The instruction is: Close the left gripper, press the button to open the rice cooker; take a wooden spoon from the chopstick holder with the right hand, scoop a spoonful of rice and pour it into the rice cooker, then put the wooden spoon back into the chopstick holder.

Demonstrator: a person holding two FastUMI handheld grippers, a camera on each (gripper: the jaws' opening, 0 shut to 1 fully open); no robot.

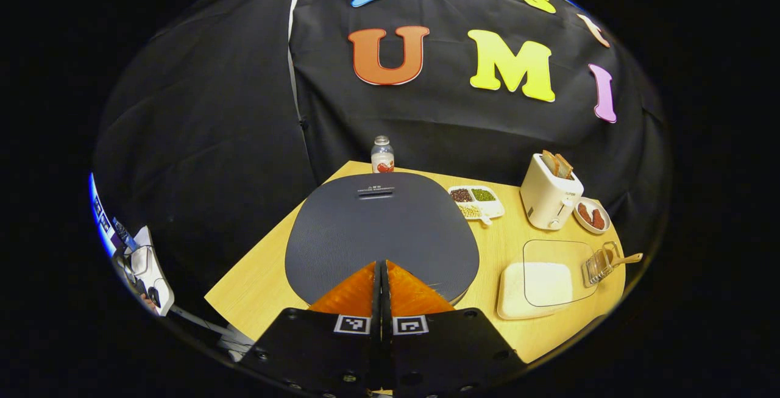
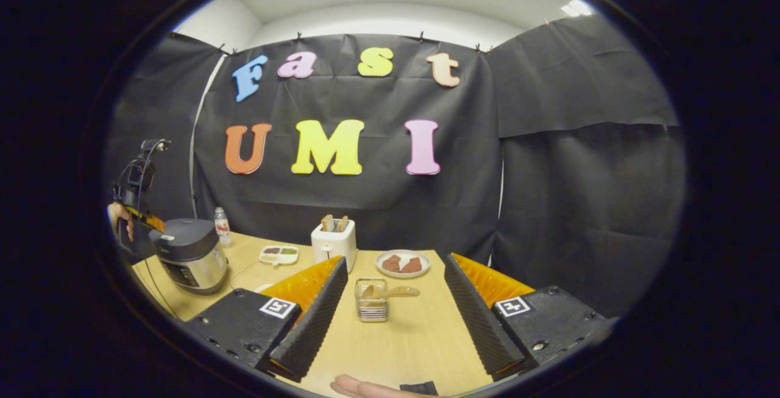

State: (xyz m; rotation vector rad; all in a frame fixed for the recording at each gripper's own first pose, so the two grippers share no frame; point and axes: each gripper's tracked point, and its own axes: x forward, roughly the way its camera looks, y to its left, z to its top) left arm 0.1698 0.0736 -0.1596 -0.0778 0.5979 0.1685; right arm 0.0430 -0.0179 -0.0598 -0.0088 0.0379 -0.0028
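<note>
Left tool [image 1: 382, 276] closed, empty, poised over dark grey round rice cooker [image 1: 381, 227]: button press pending. Right tool [image 2: 390, 300] wide open, empty, facing wire chopstick holder [image 2: 372, 300].

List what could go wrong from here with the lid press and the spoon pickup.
1. The shut left tongs hover over the rice cooker's lid; if the button sits near the far slot, pressing here may miss it.
2. The wooden spoon lies tilted across a light wire holder; the open right tongs could tip or drag the holder when lifting it.
</note>
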